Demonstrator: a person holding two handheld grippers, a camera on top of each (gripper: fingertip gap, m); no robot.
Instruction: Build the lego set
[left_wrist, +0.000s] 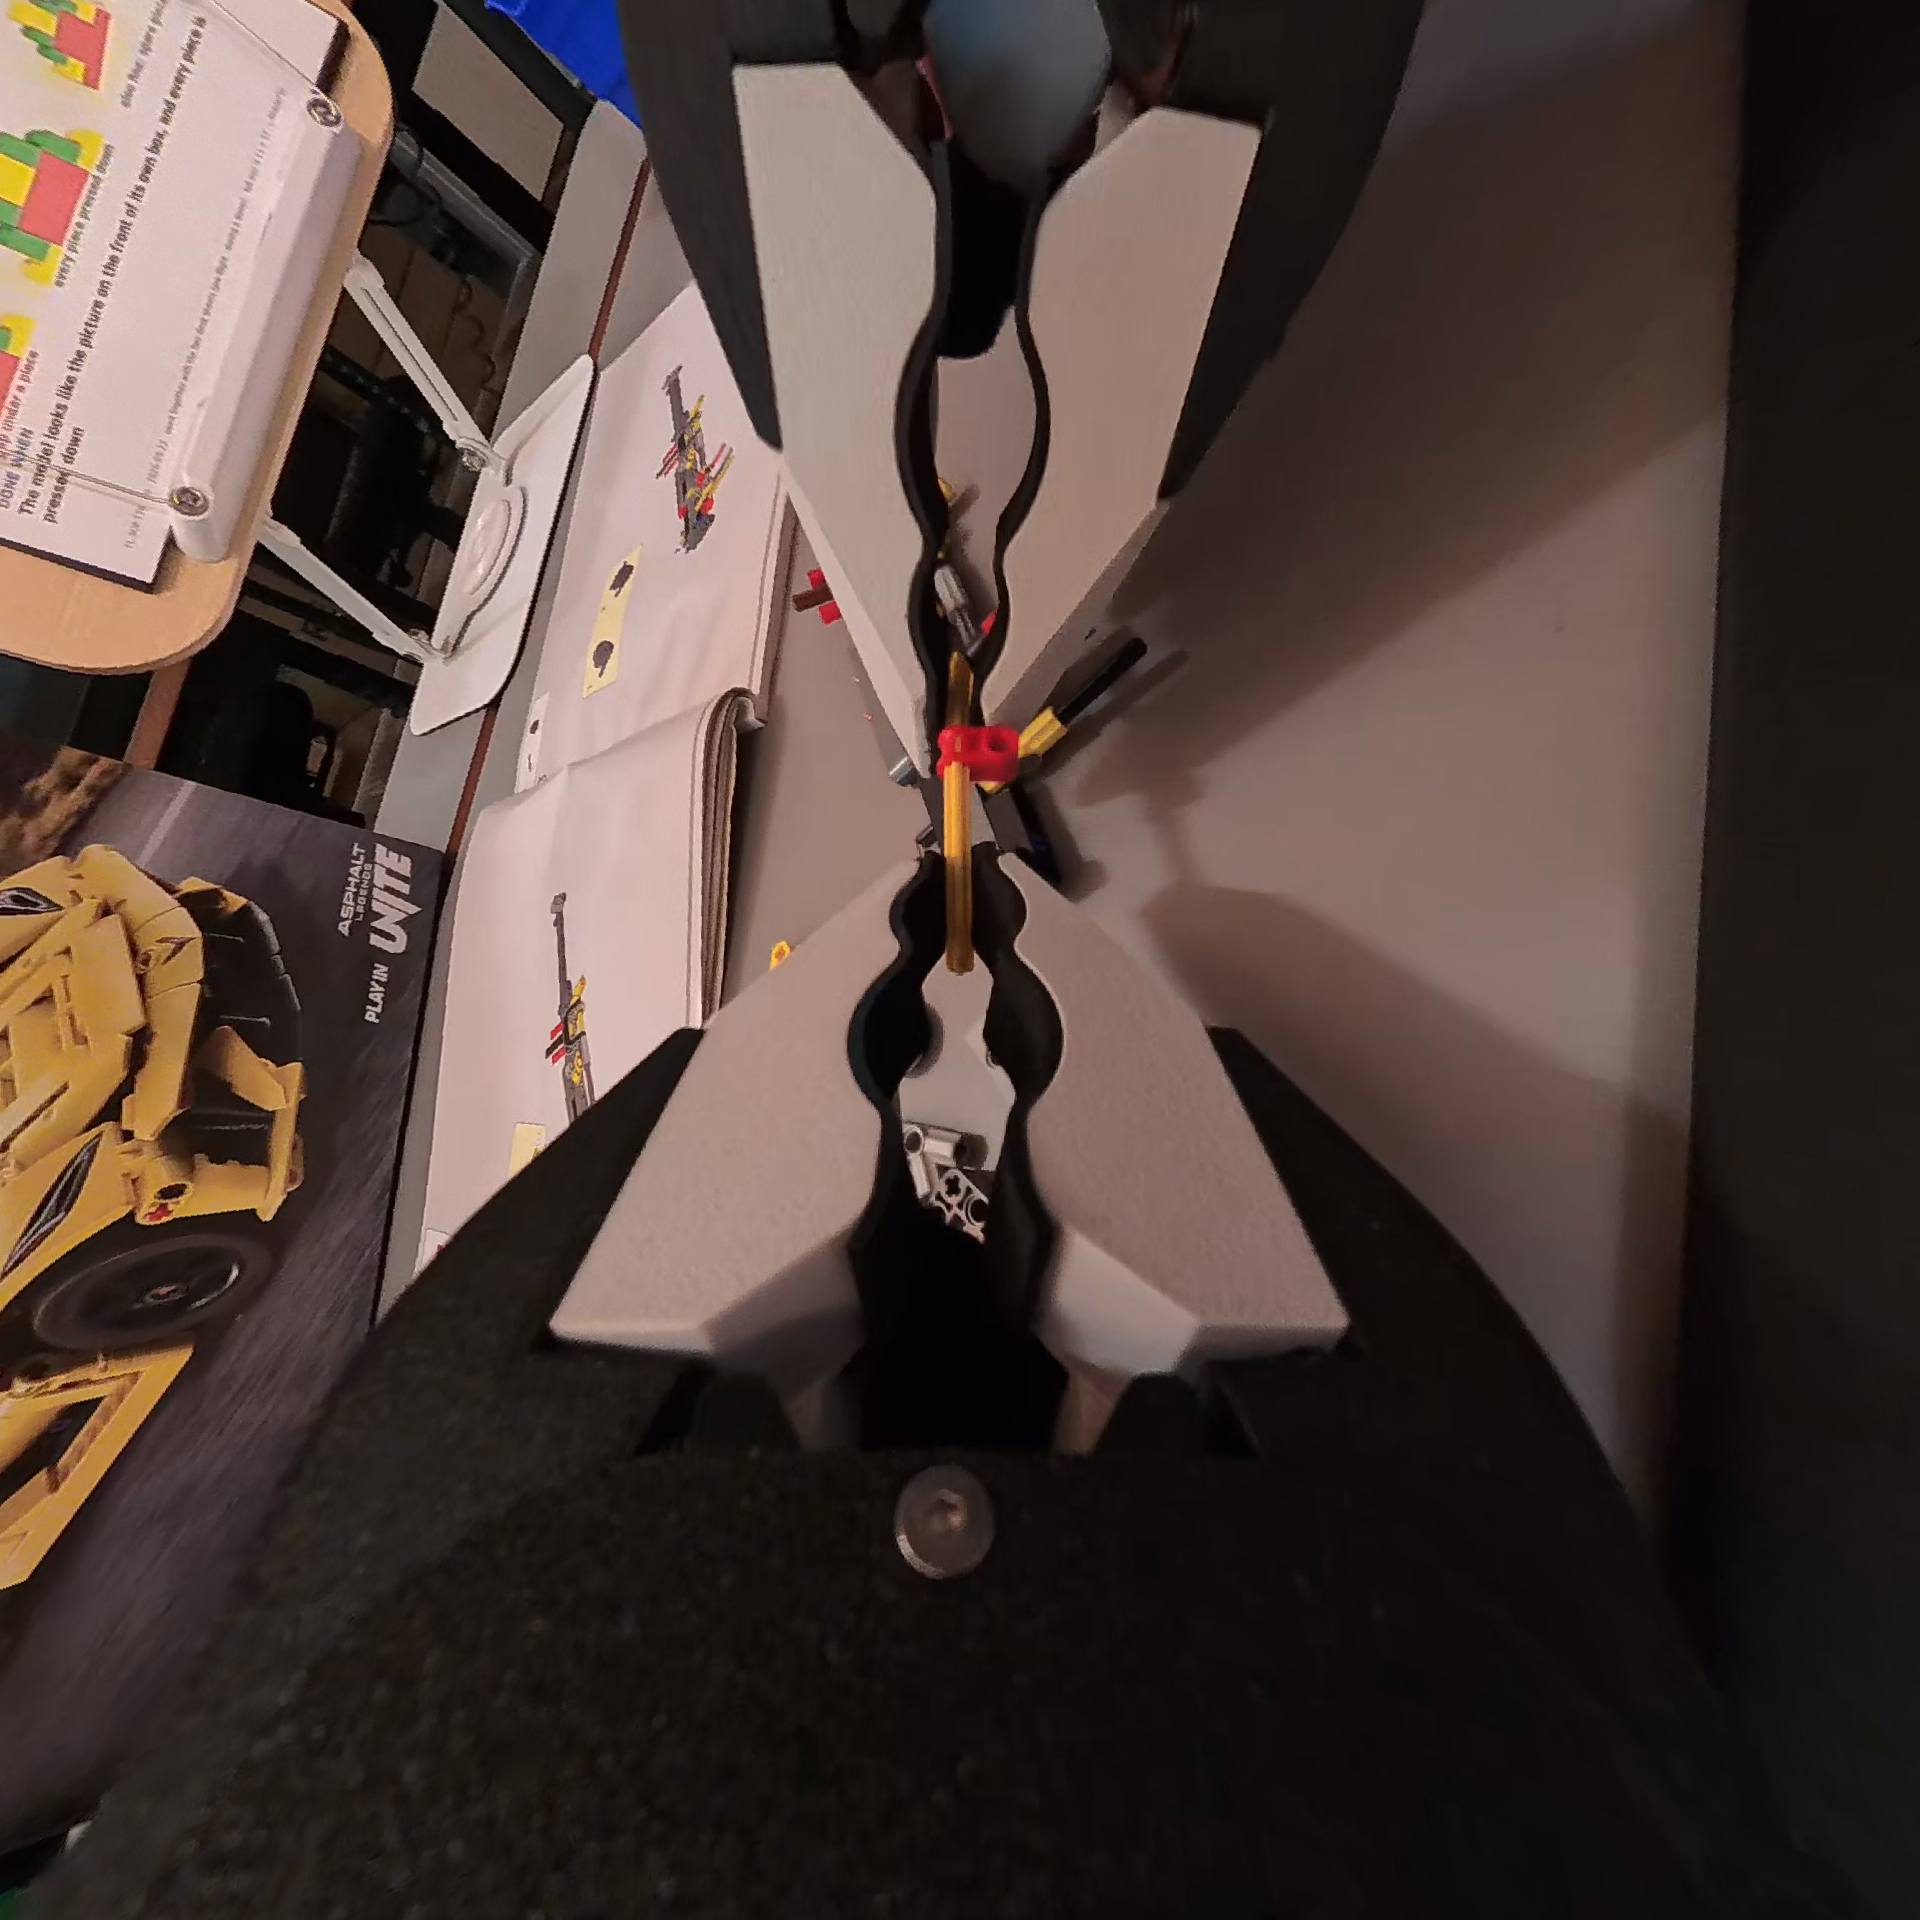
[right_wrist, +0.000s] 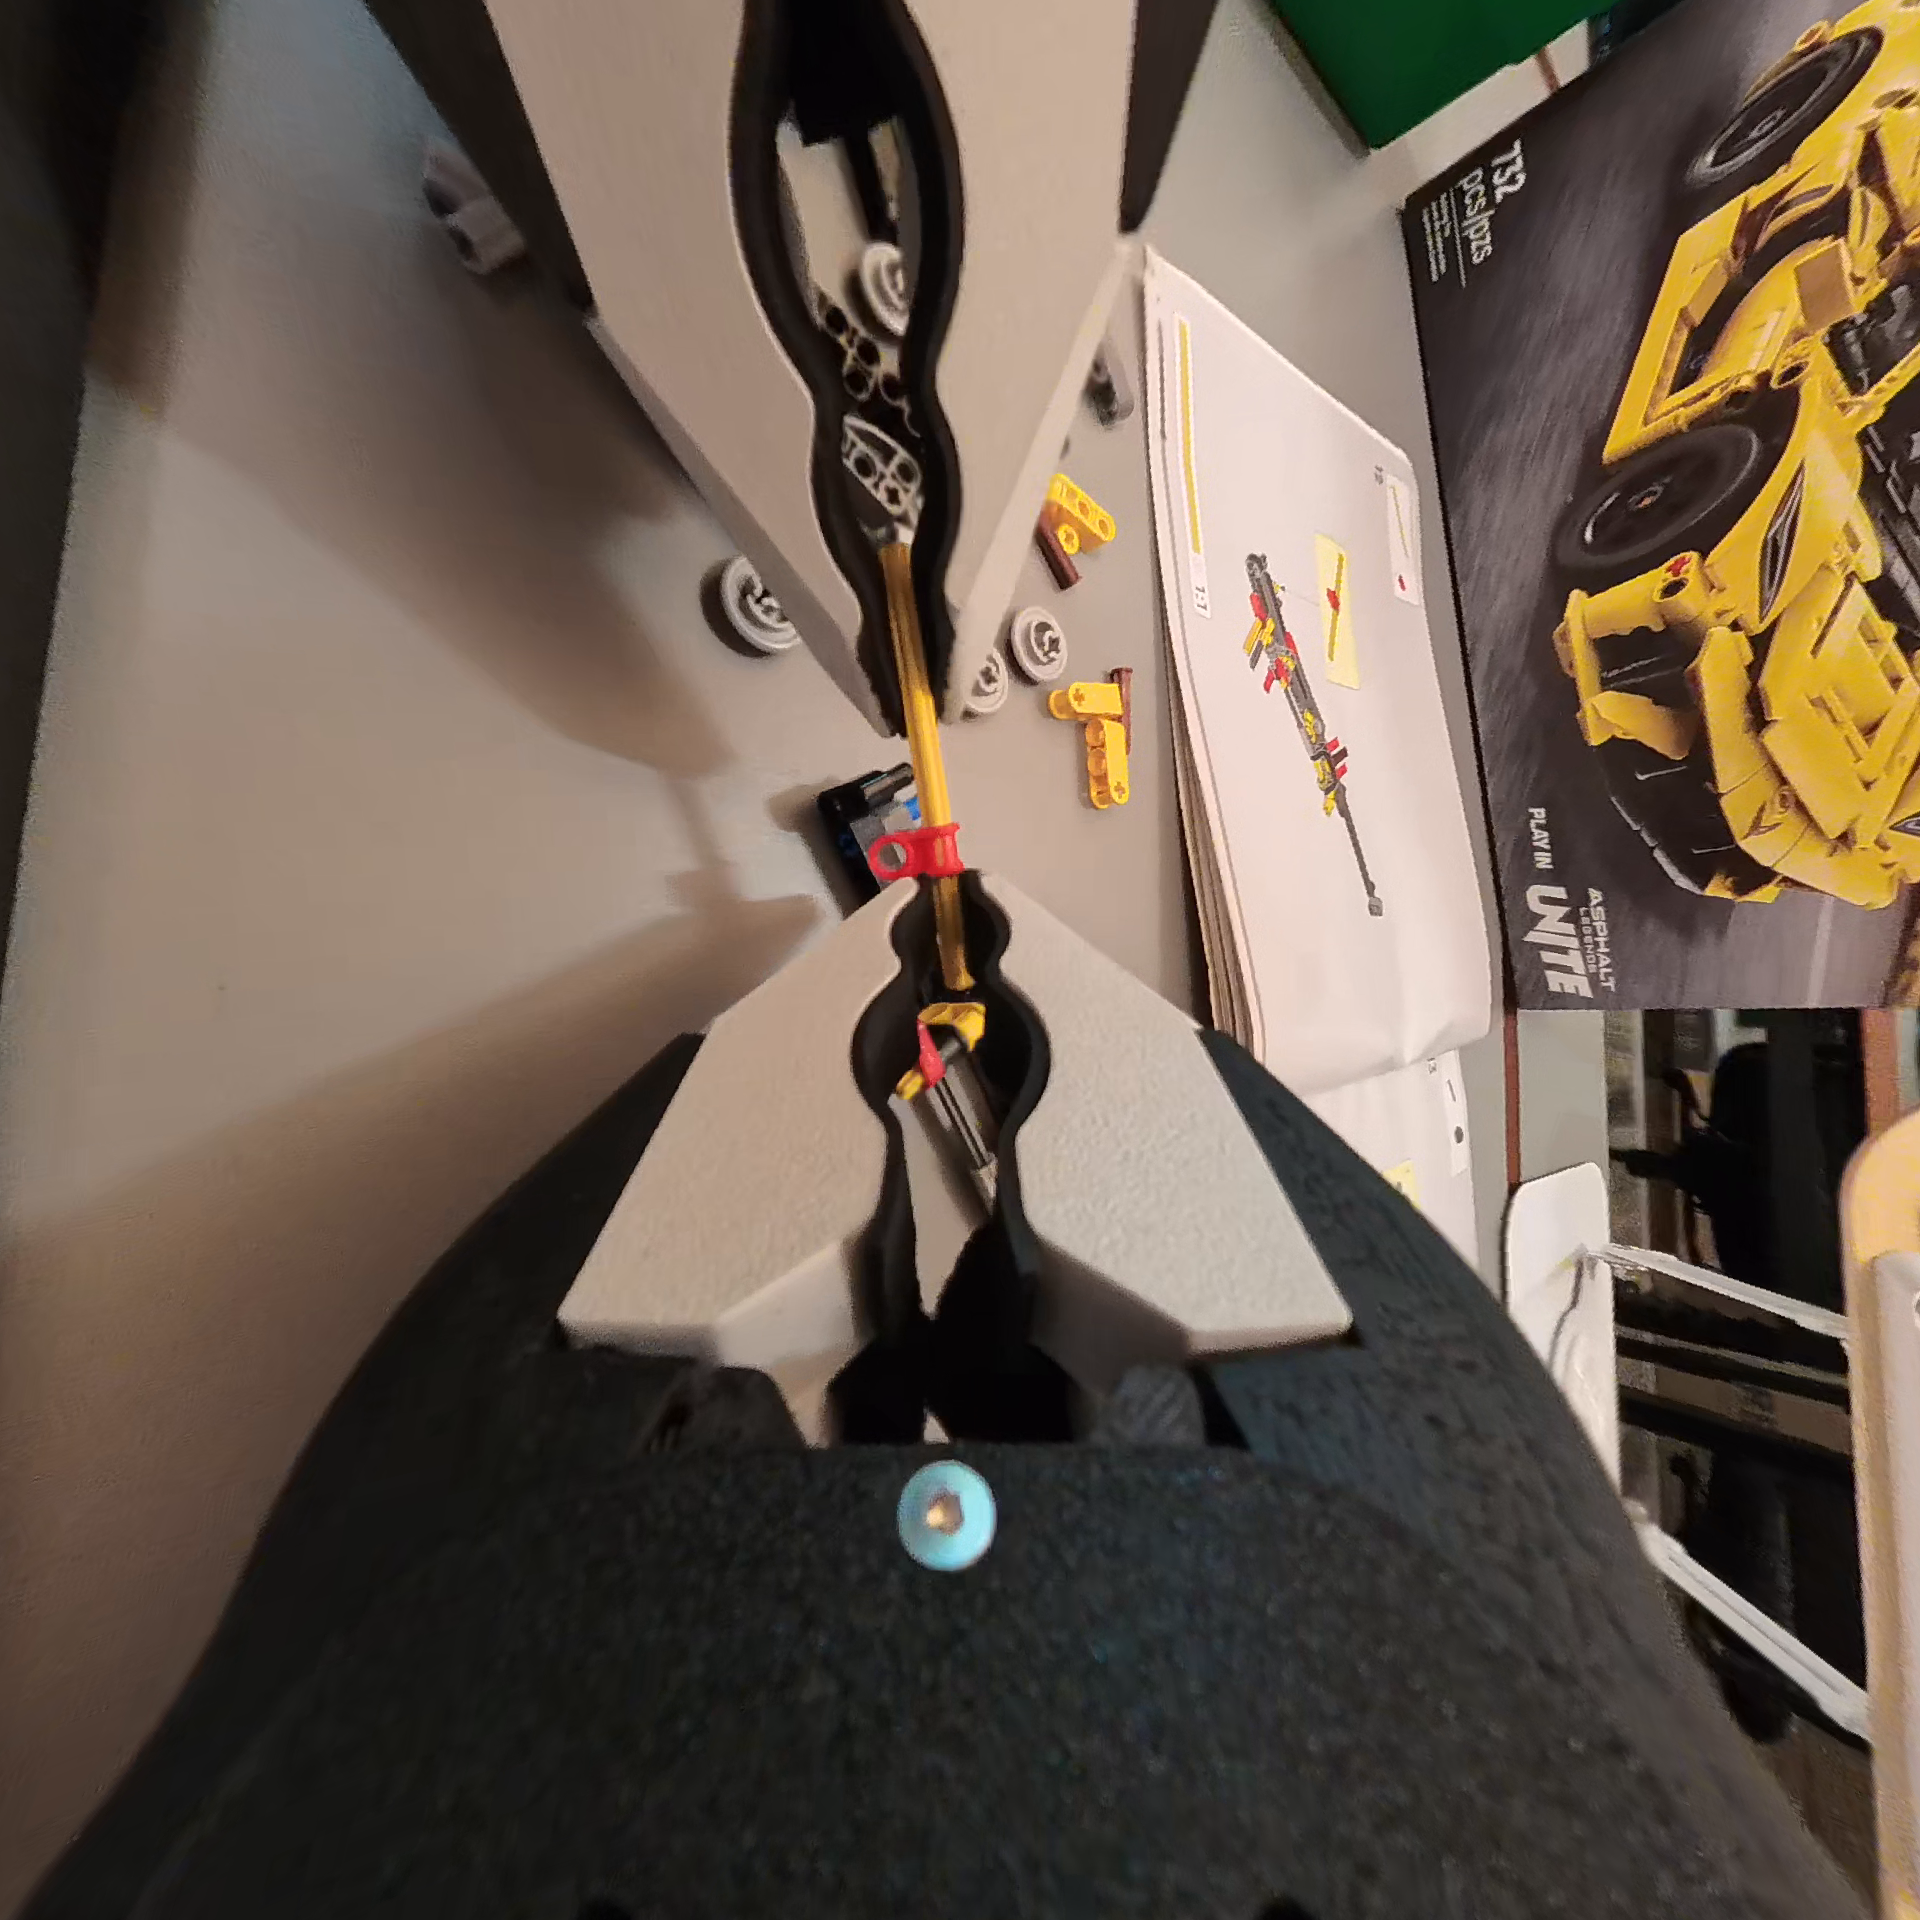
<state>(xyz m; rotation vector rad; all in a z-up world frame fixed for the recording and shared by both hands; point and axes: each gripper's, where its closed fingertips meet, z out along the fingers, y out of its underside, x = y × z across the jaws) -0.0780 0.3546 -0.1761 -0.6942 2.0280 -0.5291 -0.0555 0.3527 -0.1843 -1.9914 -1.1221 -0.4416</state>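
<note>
At frame centre, the left gripper (left_wrist: 958, 914) and right gripper (right_wrist: 951, 914) both clamp the yellow axle (right_wrist: 928, 727). Slide the red connector (right_wrist: 916, 850) along it squarely, without bending.

Each wrist camera looks closely along its own fingers, facing the other, sharing the yellow axle (left_wrist: 958, 831) between.

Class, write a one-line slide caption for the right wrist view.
Two grippers hold a yellow rod carrying a red clip.
</note>
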